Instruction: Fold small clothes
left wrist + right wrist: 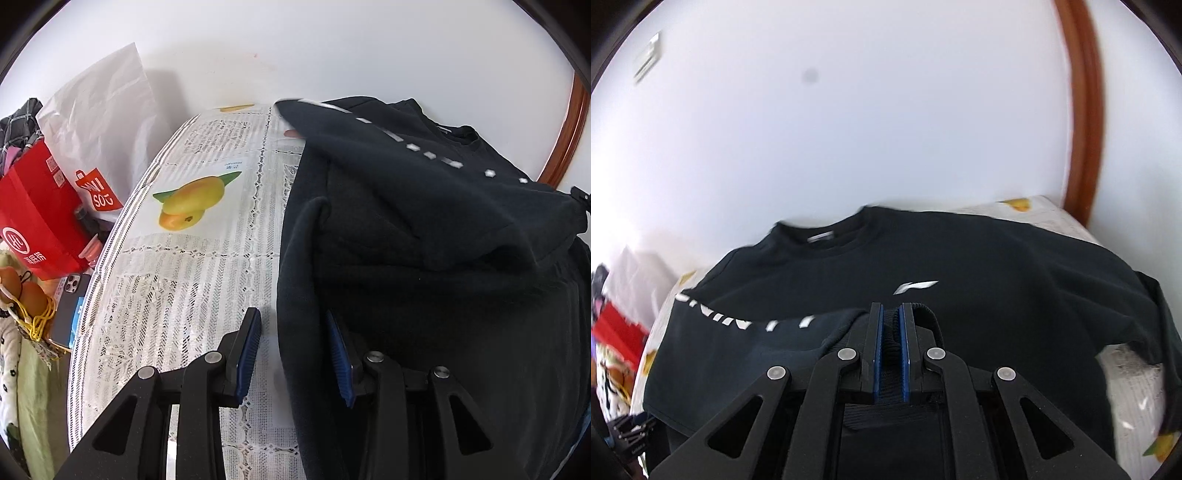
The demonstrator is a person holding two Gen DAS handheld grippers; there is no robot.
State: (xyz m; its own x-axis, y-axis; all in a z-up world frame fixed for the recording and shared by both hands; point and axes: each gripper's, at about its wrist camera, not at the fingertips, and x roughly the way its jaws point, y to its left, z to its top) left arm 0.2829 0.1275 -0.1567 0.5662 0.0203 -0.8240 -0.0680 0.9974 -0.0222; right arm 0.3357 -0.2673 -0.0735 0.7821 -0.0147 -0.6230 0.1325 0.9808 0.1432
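My right tool (pixel 891 332) pinches the black sweatshirt's (pixel 960 266) ribbed cuff, body ahead across the tabletop (pixel 207 280); left tool (pixel 293 354) (part-open, gripping nothing) straddles its near edge.

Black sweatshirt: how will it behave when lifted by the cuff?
Probably floppy: the black sweatshirt already drapes and creases over the table. Its ribbed cuff, pinched in the right gripper, likely grips well, not slippery. The sleeve should trail and sag rather than hold its shape.
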